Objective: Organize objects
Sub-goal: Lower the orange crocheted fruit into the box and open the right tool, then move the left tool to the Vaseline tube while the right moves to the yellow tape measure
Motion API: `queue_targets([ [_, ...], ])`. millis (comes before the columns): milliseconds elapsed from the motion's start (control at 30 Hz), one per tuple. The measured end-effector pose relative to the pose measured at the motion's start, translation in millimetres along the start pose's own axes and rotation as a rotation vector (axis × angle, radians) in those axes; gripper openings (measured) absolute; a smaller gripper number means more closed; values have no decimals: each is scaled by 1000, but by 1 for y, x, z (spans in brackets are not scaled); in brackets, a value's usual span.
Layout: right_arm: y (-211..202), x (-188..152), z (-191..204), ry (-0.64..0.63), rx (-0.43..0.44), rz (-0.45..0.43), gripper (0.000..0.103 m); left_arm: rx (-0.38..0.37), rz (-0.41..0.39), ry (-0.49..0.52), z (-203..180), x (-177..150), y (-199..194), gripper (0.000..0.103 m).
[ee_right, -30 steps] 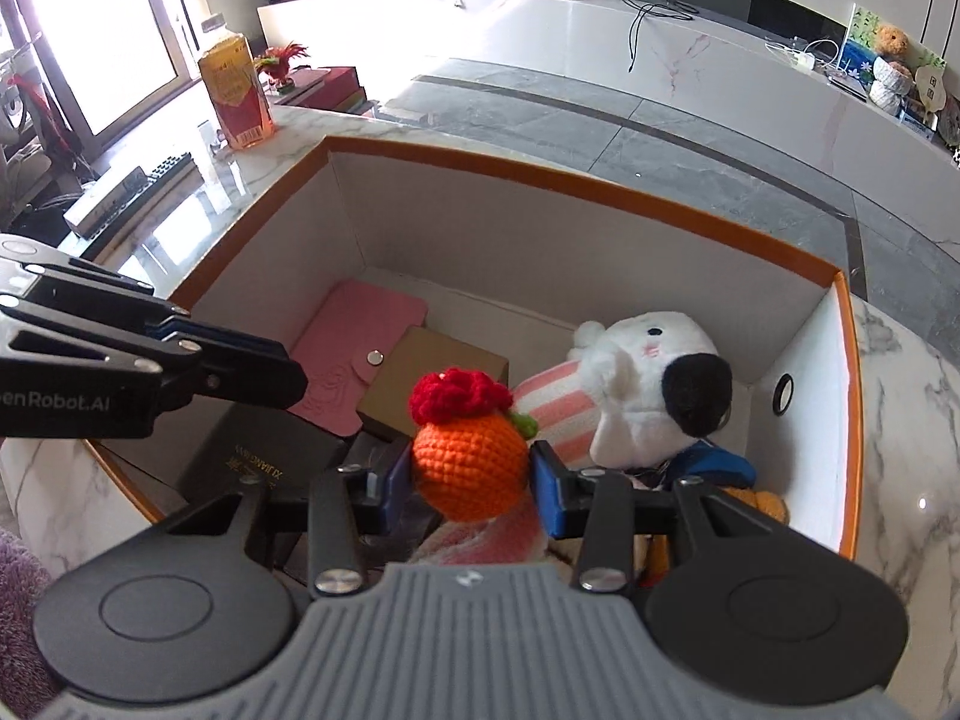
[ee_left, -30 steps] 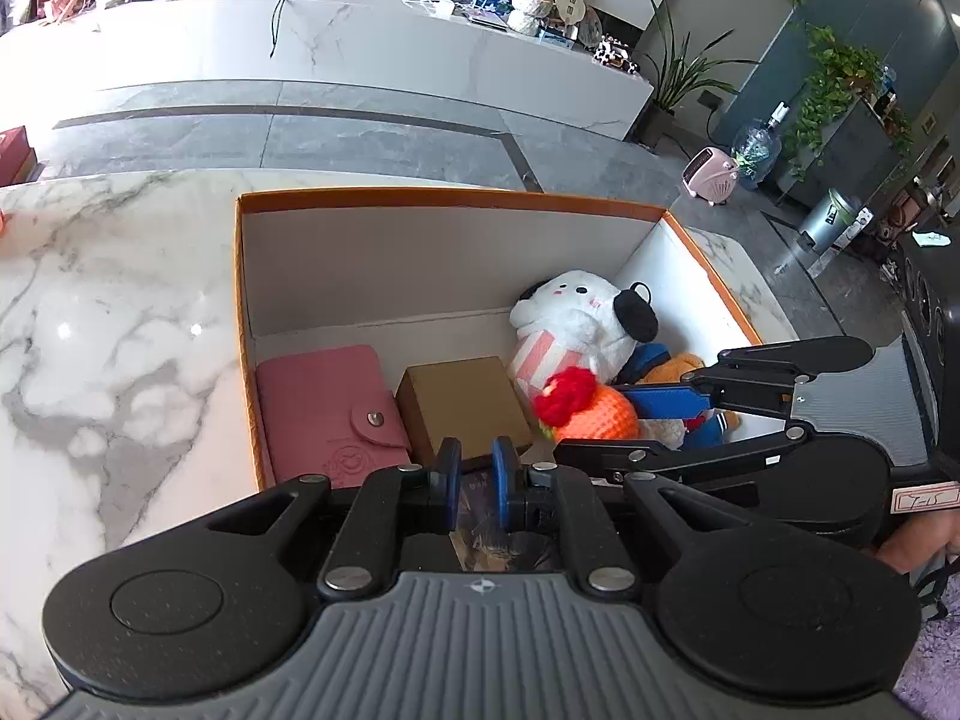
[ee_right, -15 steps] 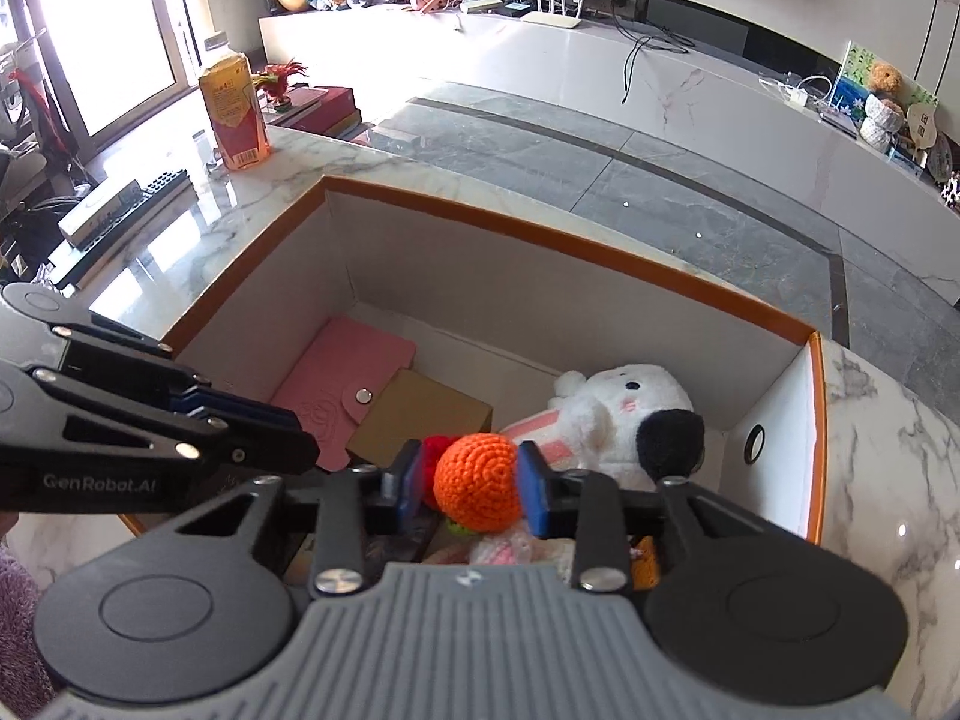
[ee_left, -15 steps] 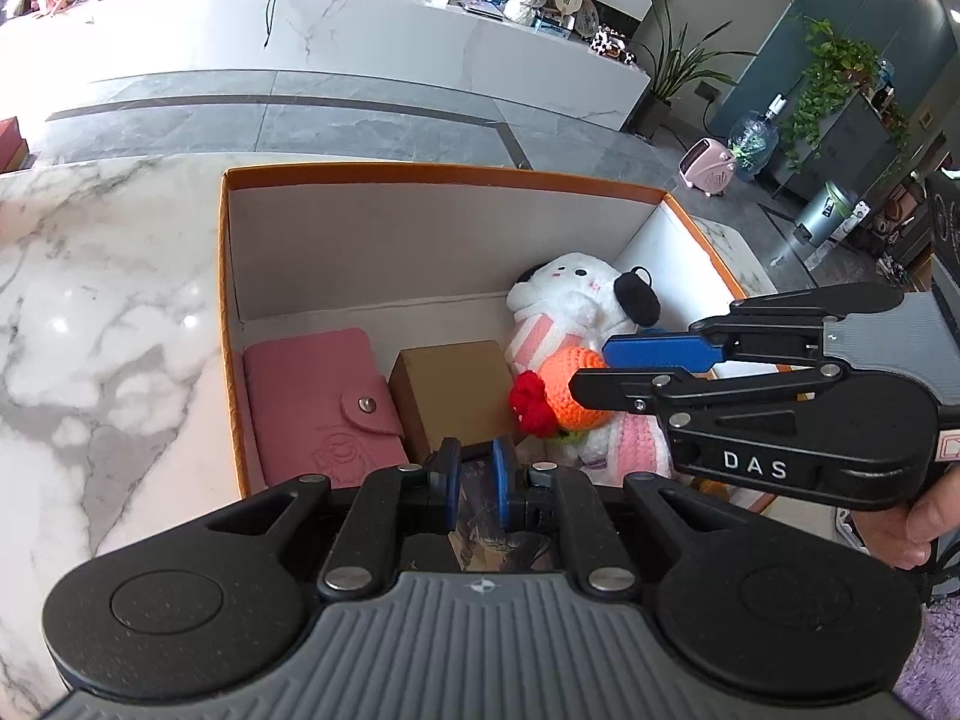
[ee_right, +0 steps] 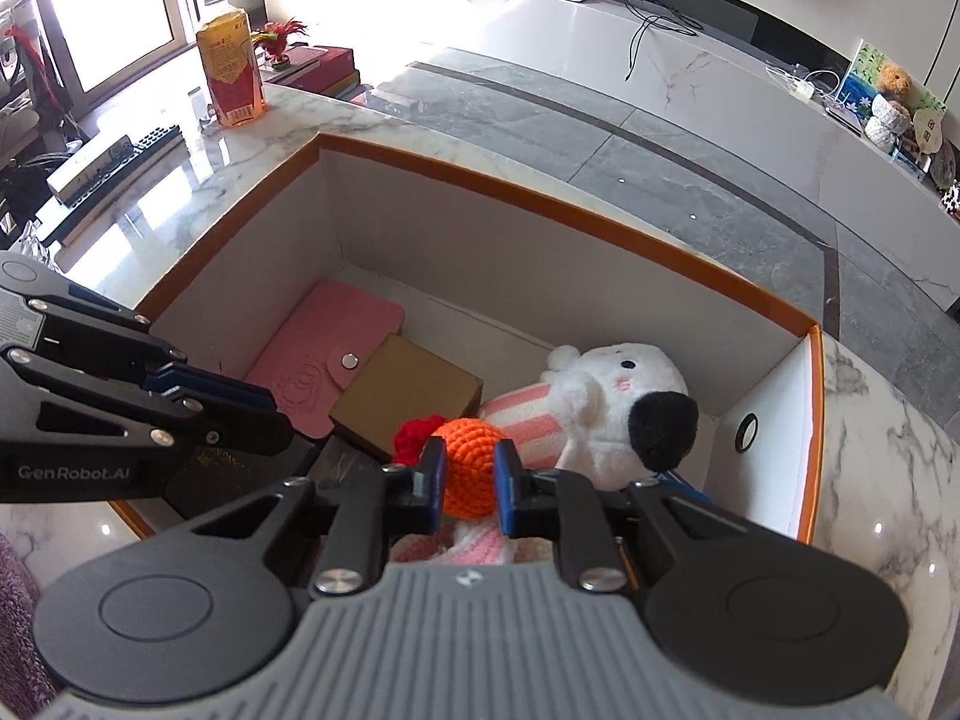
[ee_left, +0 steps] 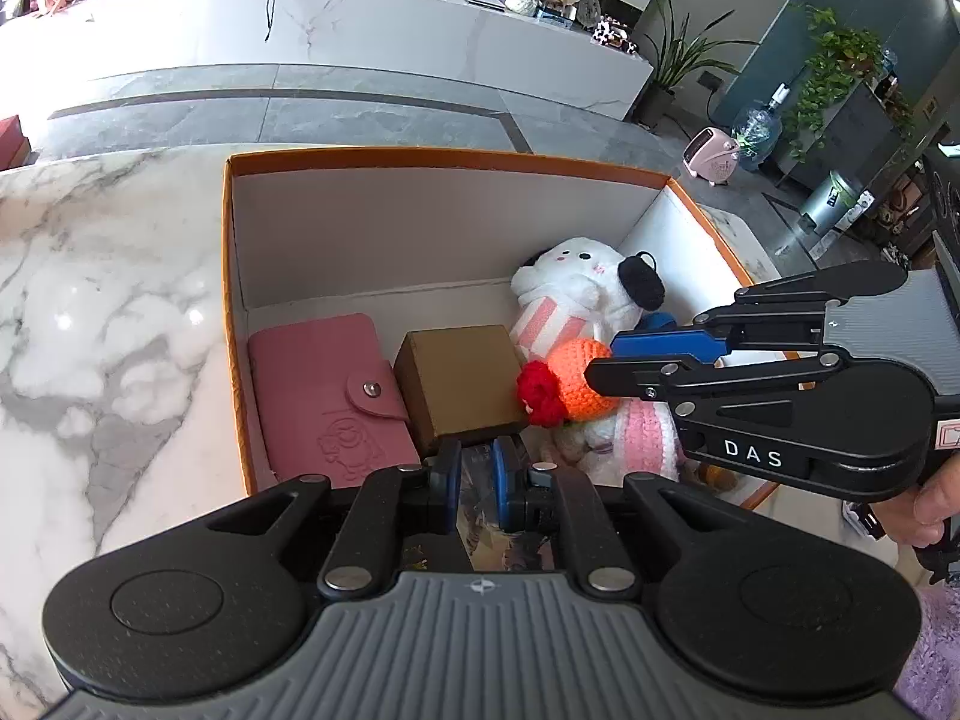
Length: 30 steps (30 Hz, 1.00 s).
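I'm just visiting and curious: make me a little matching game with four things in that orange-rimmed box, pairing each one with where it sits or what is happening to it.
Things:
1. pink wallet
2. brown box
3. orange ball
4. white plush

Places or states:
A. pinched between the fingers of the right gripper
B. flat at the left end of the big box
C. lying toward the right end
D. between the wallet and the toys

Pairs: 1-B, 2-D, 3-A, 4-C

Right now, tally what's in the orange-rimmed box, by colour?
Pink: 2, wallet, knitted piece
Brown: 1, small box
Orange: 1, crochet ball, in the right gripper
White: 1, plush toy
Total: 5; anything buried underneath not counted.
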State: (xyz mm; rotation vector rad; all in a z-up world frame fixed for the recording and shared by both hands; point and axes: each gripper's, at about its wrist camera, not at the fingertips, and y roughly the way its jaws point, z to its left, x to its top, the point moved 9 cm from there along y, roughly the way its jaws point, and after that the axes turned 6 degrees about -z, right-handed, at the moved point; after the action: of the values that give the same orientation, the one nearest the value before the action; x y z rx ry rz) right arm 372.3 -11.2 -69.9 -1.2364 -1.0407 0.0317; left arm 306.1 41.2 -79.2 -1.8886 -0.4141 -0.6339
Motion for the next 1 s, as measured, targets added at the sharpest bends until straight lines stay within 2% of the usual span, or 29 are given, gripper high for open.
queue_targets([
  [267, -38, 0, 1, 50, 23, -75, 19, 3, -52, 86, -29, 1, -34, 13],
  [333, -54, -2, 3, 53, 22, -102, 23, -2, -72, 110, -41, -2, -46, 13],
  [400, -73, -5, 5, 65, 23, -134, 31, -12, -92, 136, -56, -7, -59, 15],
  [500, -99, -17, 7, 85, 17, -168, 32, -32, -105, 174, -77, -19, -74, 18],
  [667, -133, -61, 7, 139, -50, -200, 32, -94, -68, 235, -114, -63, -80, 21],
  [733, -140, -84, 6, 193, -59, -197, 32, -106, -52, 261, -127, -81, -78, 28],
  [867, -147, -133, 5, 292, -92, -166, 32, -140, -1, 294, -146, -118, -69, 35],
  [1000, -142, -176, 10, 312, -137, -117, 32, -100, 39, 383, -161, -150, -55, 42],
])
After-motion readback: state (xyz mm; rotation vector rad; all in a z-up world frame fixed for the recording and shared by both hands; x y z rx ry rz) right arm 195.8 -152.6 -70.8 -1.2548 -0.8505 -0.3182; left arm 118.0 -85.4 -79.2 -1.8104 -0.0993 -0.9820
